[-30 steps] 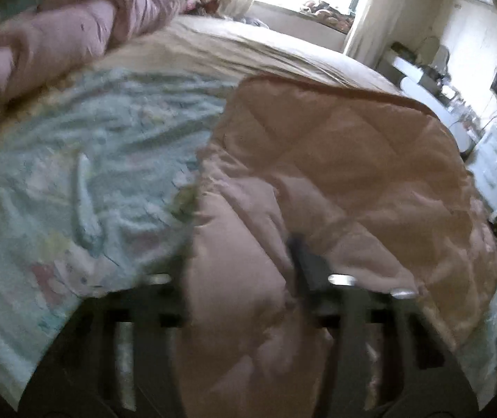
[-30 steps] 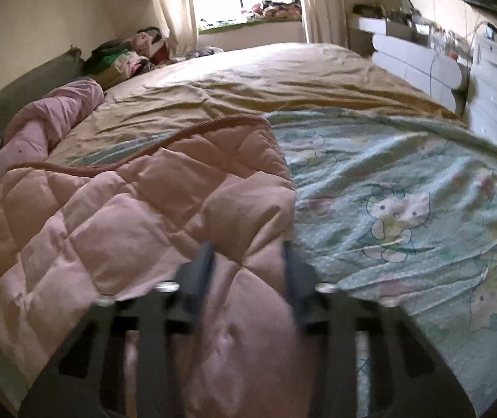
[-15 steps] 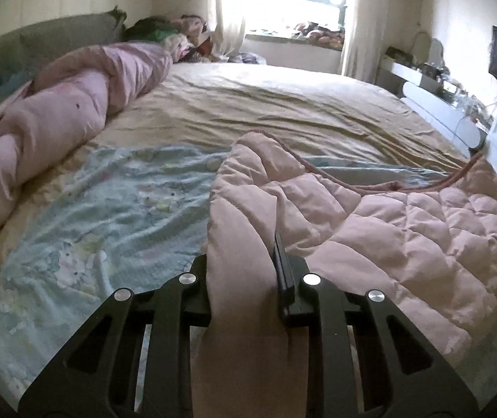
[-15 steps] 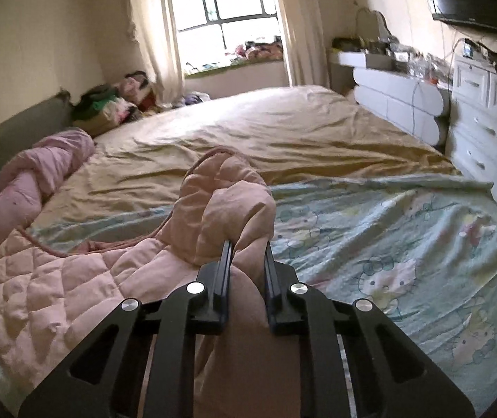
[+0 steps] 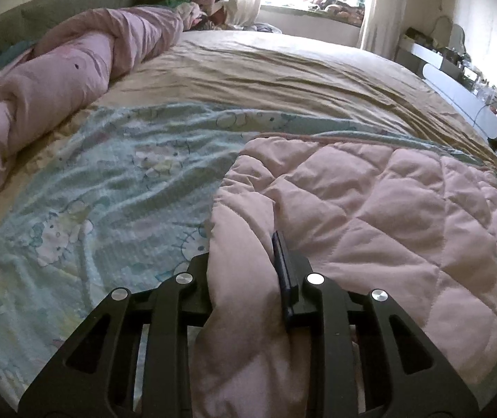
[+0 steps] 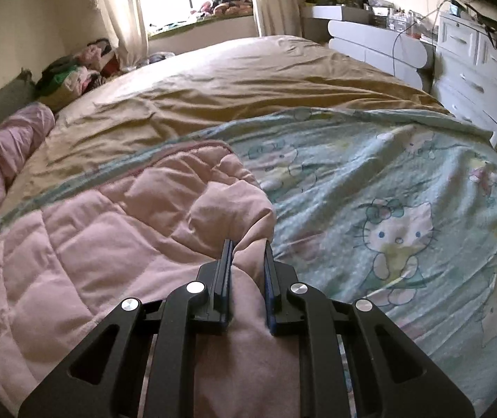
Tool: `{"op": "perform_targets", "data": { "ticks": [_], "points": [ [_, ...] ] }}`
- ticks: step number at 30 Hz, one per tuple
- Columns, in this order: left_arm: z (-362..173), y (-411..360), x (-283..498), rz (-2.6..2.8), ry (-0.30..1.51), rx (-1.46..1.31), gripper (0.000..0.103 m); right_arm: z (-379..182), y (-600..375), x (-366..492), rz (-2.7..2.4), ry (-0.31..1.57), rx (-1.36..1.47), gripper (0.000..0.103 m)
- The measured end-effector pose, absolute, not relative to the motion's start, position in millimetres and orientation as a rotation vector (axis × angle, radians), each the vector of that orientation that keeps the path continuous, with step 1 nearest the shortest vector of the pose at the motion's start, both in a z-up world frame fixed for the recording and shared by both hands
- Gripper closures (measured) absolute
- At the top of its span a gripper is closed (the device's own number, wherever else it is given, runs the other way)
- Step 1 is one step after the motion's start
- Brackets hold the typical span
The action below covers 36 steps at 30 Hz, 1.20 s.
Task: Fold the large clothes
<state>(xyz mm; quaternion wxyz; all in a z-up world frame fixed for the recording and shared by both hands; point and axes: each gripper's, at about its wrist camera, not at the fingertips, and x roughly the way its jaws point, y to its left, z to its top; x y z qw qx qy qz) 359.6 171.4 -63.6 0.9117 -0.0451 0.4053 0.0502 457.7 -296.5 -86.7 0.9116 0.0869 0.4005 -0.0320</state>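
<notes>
Item under handling: one pink quilted garment (image 5: 370,216), padded and stitched in diamond panels, lying on the near part of the bed (image 6: 248,76), on top of a pale green cartoon-print sheet (image 6: 387,181) that covers the bed's near edge. The garment occupies the middle of that near strip, with bare sheet showing on either side of it.

Handling assessment: the fabric is soft and puffy and bunches readily where pinched. It appears bulky rather than heavy, with no stiffness to hold a crease unaided. The filling will likely spring back, so a fold would need pressing flat. Nothing fragile is evident. The shell looks smooth; slippage through a light grip is possible.

Hold points: the left tool (image 5: 245,261) is clamped on a thick ridge of the garment's left side edge; its jaws have just opened a little yet the fabric is pinched between them. The right tool (image 6: 246,264) is clamped on a gathered corner at the garment's right side, jaws nearly together. Edges and corners are judged the proper grip, as the middle offers only loose padding.

Count: quilted garment, one; printed sheet, one; tan bedcover (image 5: 283,80), one; rolled pink duvet (image 5: 57,69) along the bed's left edge, one; tools, two.
</notes>
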Motion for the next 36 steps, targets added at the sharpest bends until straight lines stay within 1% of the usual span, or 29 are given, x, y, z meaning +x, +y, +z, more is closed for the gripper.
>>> {"op": "perform_targets", "data": {
  "ticks": [7, 11, 12, 14, 15, 16, 17, 19, 20, 21, 22, 23, 27, 30, 36],
  "points": [
    [-78, 174, 363, 0.111, 0.861, -0.119, 0.079, -101, -286, 463, -0.102, 0.865, 0.092, 0.086],
    [-83, 177, 361, 0.128, 0.867, -0.136, 0.07, -104, -288, 461, -0.114, 0.885, 0.091, 0.079],
    [-82, 176, 357, 0.135, 0.857, -0.13, 0.07, -104, -290, 460, -0.123, 0.889, 0.096, 0.073],
    [-80, 174, 353, 0.155, 0.847, -0.116, 0.062, -104, -294, 456, -0.144, 0.896, 0.1, 0.063],
    [-78, 175, 348, 0.176, 0.844, -0.116, 0.057, -102, -296, 454, -0.156, 0.896, 0.097, 0.053],
    [-76, 177, 345, 0.19, 0.844, -0.122, 0.044, -100, -299, 449, -0.177, 0.893, 0.096, 0.043],
    [-74, 180, 341, 0.203, 0.842, -0.136, 0.036, -97, -301, 445, -0.182, 0.888, 0.102, 0.04],
    [-68, 184, 331, 0.198, 0.837, -0.164, 0.035, -89, -308, 432, -0.17, 0.87, 0.136, 0.029],
    [-65, 185, 327, 0.2, 0.833, -0.161, 0.028, -84, -311, 424, -0.161, 0.856, 0.146, 0.025],
    [-60, 184, 321, 0.208, 0.829, -0.151, 0.023, -79, -311, 417, -0.154, 0.842, 0.149, 0.018],
    [-55, 183, 315, 0.206, 0.82, -0.15, 0.016, -72, -311, 407, -0.134, 0.819, 0.156, 0.012],
    [-49, 183, 309, 0.201, 0.81, -0.159, 0.01, -67, -311, 399, -0.116, 0.802, 0.163, 0.01],
    [-30, 179, 290, 0.191, 0.79, -0.19, 0.009, -40, -308, 364, -0.034, 0.738, 0.195, 0.004],
    [-15, 173, 273, 0.181, 0.765, -0.199, 0.009, -21, -303, 340, 0.022, 0.707, 0.212, 0.004],
    [12, 152, 244, 0.135, 0.704, -0.189, 0.009, 11, -286, 296, 0.077, 0.624, 0.153, 0.004]
  ]
}}
